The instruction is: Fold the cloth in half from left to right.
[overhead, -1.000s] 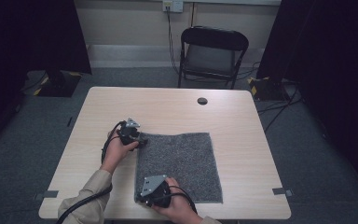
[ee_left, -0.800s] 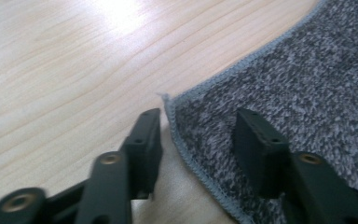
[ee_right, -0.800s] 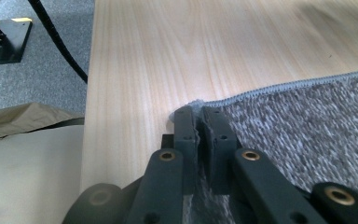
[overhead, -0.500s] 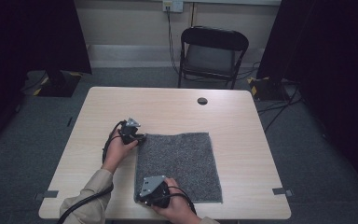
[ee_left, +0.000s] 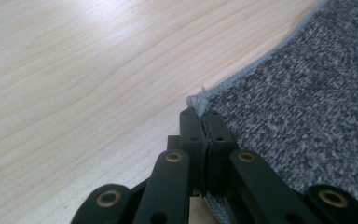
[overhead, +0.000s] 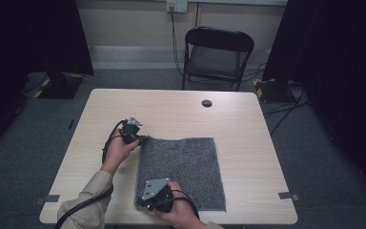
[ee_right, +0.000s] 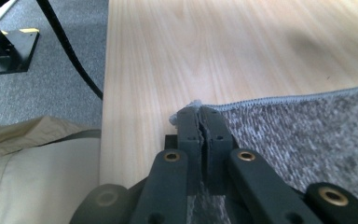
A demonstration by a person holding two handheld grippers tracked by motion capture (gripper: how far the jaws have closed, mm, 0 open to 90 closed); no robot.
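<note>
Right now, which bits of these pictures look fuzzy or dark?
High view: dim, black at both sides, the table lit softly. Left gripper view: the grey cloth sharp, near tongs slightly soft. Right gripper view: cloth and sleeve blurry, a faint shadow on the wood.

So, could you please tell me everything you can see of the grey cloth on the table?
The grey cloth is a roughly square piece of flecked, towel-like fabric with a paler stitched hem. It lies flat and unfolded on the wooden table, towards the person's side. The left gripper is shut on its far left corner, where a tuft of hem pokes out past the jaws; the right gripper is shut on its near left corner.
</note>
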